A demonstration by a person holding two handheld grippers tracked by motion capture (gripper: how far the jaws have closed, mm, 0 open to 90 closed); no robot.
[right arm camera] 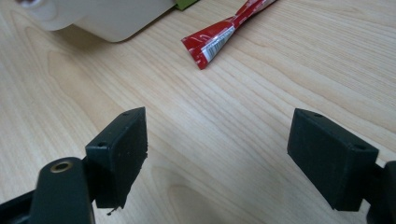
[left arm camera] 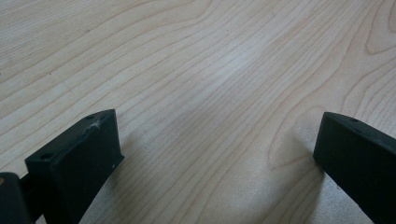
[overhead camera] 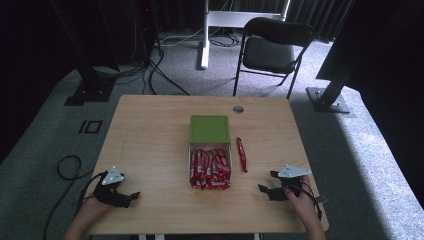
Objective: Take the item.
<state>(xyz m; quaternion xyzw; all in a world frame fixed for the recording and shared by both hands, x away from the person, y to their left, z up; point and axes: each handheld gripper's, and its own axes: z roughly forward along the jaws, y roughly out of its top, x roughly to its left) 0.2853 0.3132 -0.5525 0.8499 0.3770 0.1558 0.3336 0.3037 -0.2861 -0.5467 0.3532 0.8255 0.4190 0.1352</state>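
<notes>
A grey carpeted floor (overhead camera: 45, 135) is seen from above, bounded by dark curtains at the back, with a black folding chair (overhead camera: 272, 47) and a white stand leg (overhead camera: 204, 35) behind the table, black metal frame posts at either side, and black cables trailing across the carpet. At the centre a rectangular light wooden table (overhead camera: 150, 130) is placed, its grain plainly shown in both gripper views.

In the middle of the table an open pale box filled with red sachets (overhead camera: 210, 169) is set, its green square lid (overhead camera: 209, 129) lying just behind it and touching it. A single long red sachet (overhead camera: 242, 154) lies on the bare wood just to the right of the box, apart from it.

The left gripper (overhead camera: 131, 198) is held low at the near left corner, well apart from the box; in its own view (left arm camera: 215, 154) the jaws are spread wide over bare wood with nothing between them.

The right gripper (overhead camera: 267, 185) is held at the near right, near the lone sachet; in its own view (right arm camera: 217, 158) the jaws are spread wide and empty, and details lost from above are given: the sachet's crimped end with a white barcode patch (right arm camera: 219, 39) and the box's rounded pale corner (right arm camera: 107, 18) ahead.
</notes>
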